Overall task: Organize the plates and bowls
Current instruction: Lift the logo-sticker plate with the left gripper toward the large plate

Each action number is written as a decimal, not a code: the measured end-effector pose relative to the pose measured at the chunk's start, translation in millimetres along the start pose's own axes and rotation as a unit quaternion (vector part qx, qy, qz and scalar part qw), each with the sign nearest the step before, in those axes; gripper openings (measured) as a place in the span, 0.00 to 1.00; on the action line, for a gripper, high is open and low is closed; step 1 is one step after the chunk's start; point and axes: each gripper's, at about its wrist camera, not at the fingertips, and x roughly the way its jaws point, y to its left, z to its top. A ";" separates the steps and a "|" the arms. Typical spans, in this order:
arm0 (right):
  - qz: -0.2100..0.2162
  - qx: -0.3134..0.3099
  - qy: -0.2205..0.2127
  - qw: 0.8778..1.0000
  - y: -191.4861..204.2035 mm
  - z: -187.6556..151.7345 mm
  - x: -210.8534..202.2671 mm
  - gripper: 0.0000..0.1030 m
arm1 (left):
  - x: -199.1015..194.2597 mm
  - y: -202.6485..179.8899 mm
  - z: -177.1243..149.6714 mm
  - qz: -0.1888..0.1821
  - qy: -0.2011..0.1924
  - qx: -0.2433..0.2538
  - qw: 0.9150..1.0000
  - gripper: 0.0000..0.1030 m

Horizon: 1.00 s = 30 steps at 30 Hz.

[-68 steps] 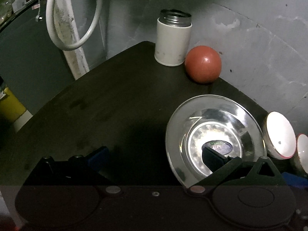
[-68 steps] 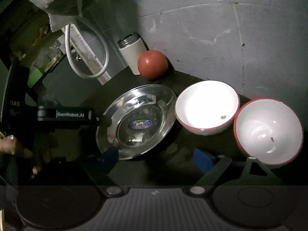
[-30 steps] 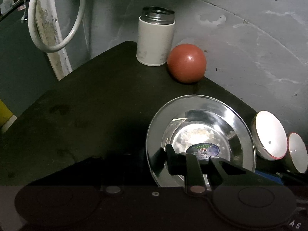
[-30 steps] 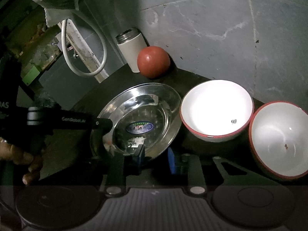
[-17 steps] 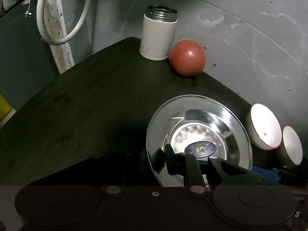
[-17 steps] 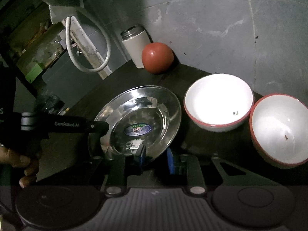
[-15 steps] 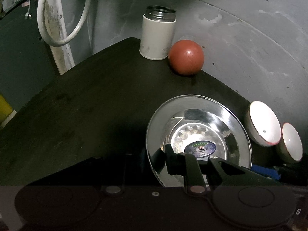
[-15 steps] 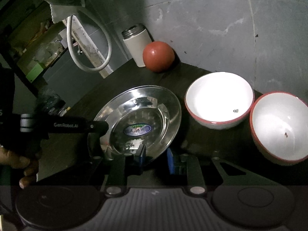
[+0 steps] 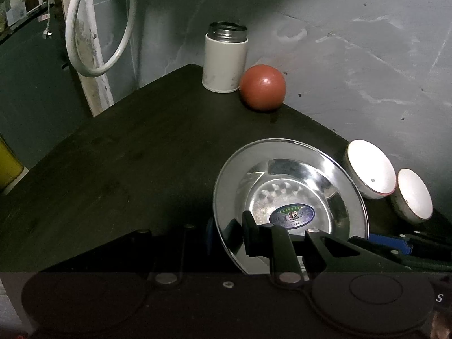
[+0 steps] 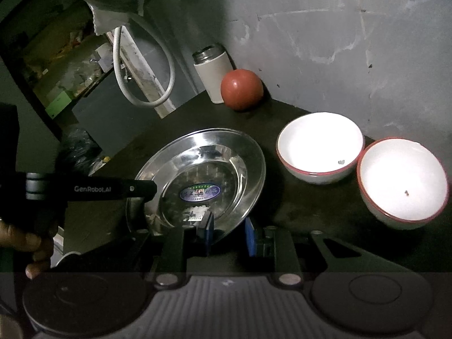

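A shiny steel plate (image 9: 296, 175) (image 10: 209, 166) with an oval sticker in its middle is held tilted over the black table (image 9: 113, 155). My left gripper (image 9: 228, 237) is shut on the plate's near-left rim, and in the right wrist view it (image 10: 141, 190) reaches in from the left. My right gripper (image 10: 228, 231) is shut on the near rim, one blue pad inside the plate and one under it. Two white bowls with red rims (image 10: 319, 147) (image 10: 401, 178) stand apart to the right; in the left wrist view both bowls (image 9: 370, 169) (image 9: 414, 195) show past the plate.
A white canister (image 9: 224, 62) (image 10: 212, 76) and a red ball (image 9: 262, 87) (image 10: 241, 89) stand at the table's far corner against the grey wall. A white hose (image 9: 99, 28) hangs beyond the left edge. A person's hand (image 10: 25, 243) holds the left gripper.
Both grippers were open beside the plate 2.3 s ago and have since shut on its rim. The plate has come up slightly, and the bowls have drifted in both views.
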 end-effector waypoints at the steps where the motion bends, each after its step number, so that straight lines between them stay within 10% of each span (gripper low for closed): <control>1: 0.000 -0.001 -0.001 1.000 -0.1 -0.4 -2.6 0.26 | -1.9 -0.9 -1.4 -0.001 -0.001 -0.001 1.000 0.22; 30: 0.022 -0.064 -0.019 0.997 -0.2 -18.1 -104.3 0.26 | -90.0 -51.3 -47.3 -0.014 -0.042 -0.019 0.999 0.22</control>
